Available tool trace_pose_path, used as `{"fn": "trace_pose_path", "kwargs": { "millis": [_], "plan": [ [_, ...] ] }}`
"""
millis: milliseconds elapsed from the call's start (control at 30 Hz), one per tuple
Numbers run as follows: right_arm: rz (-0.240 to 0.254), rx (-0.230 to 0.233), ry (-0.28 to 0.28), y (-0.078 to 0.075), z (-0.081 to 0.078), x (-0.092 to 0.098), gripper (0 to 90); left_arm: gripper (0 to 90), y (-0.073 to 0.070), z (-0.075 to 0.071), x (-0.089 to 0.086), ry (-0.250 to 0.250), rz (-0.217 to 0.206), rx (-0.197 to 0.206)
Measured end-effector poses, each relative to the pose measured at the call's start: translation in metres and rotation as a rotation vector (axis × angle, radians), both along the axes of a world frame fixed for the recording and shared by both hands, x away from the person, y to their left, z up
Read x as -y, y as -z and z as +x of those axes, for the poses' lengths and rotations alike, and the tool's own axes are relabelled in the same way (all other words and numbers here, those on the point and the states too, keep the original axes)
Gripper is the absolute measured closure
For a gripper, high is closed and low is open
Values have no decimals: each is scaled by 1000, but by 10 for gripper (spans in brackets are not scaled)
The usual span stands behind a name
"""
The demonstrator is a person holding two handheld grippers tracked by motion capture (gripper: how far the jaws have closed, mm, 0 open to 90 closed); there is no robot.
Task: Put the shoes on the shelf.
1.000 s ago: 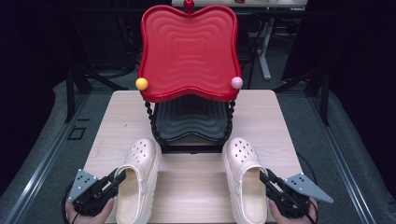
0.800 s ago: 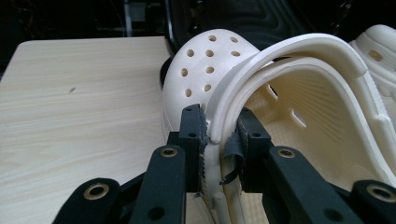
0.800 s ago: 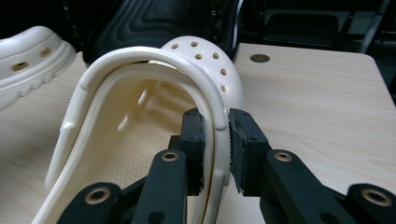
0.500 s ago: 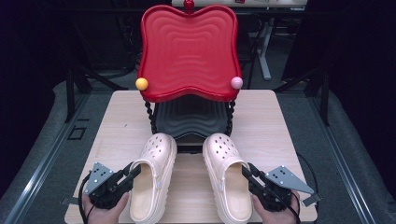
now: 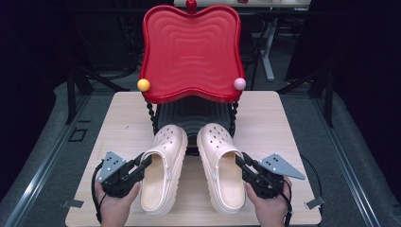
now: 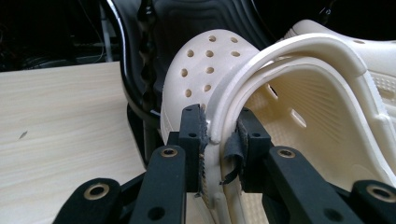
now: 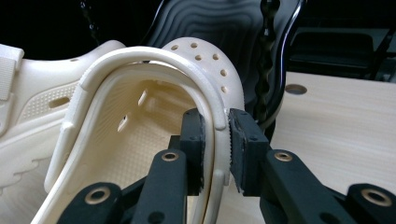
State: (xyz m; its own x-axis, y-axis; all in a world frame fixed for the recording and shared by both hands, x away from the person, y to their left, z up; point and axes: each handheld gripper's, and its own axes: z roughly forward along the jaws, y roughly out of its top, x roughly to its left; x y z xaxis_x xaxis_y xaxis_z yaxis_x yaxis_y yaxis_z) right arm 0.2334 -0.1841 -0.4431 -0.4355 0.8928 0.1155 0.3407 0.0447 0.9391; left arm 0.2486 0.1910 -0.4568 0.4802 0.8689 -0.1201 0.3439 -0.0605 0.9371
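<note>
left gripper (image 5: 145,162) gripping left clog (image 5: 163,165), right gripper (image 5: 240,162) gripping right clog (image 5: 220,165)

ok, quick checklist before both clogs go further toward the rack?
1. Left gripper shut on left clog, on its outer wall: ok.
2. Right gripper shut on right clog, outer wall between the fingers: ok.
3. Toes point at the black lower shelf: ok.
4. Clogs apart, a strip of table between them: ok.
5. Toes fit between the twisted posts: cannot tell.
6. Toes clear under the red tray: cannot tell.
</note>
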Motion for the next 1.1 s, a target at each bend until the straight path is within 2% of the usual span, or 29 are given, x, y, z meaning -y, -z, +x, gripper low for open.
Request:
{"fn": "trace_pose_path", "kwargs": {
  "millis": [167, 333, 433, 633, 800, 1000, 1100],
  "plan": [
    [-12, 11, 10, -6, 12, -2, 760, 759, -4, 11, 7, -5, 11, 12],
    [-25, 15, 10, -6, 24, -5, 760, 759, -6, 20, 10, -11, 7, 23],
    [-35, 17, 11, -4, 32, -9, 761, 759, -7, 29, 14, -18, 19, 19],
    [-35, 26, 21, -3, 41, -13, 761, 759, -8, 41, 18, -30, 9, 30],
    [-25, 41, 36, -3, 52, -17, 761, 759, -9, 52, 23, -43, 41, 44],
    [-17, 64, 62, -4, 71, -25, 761, 758, -12, 65, 27, -58, 31, 54],
    [-12, 67, 65, -5, 74, -28, 761, 758, -13, 70, 28, -63, 28, 57]
  ]
}}
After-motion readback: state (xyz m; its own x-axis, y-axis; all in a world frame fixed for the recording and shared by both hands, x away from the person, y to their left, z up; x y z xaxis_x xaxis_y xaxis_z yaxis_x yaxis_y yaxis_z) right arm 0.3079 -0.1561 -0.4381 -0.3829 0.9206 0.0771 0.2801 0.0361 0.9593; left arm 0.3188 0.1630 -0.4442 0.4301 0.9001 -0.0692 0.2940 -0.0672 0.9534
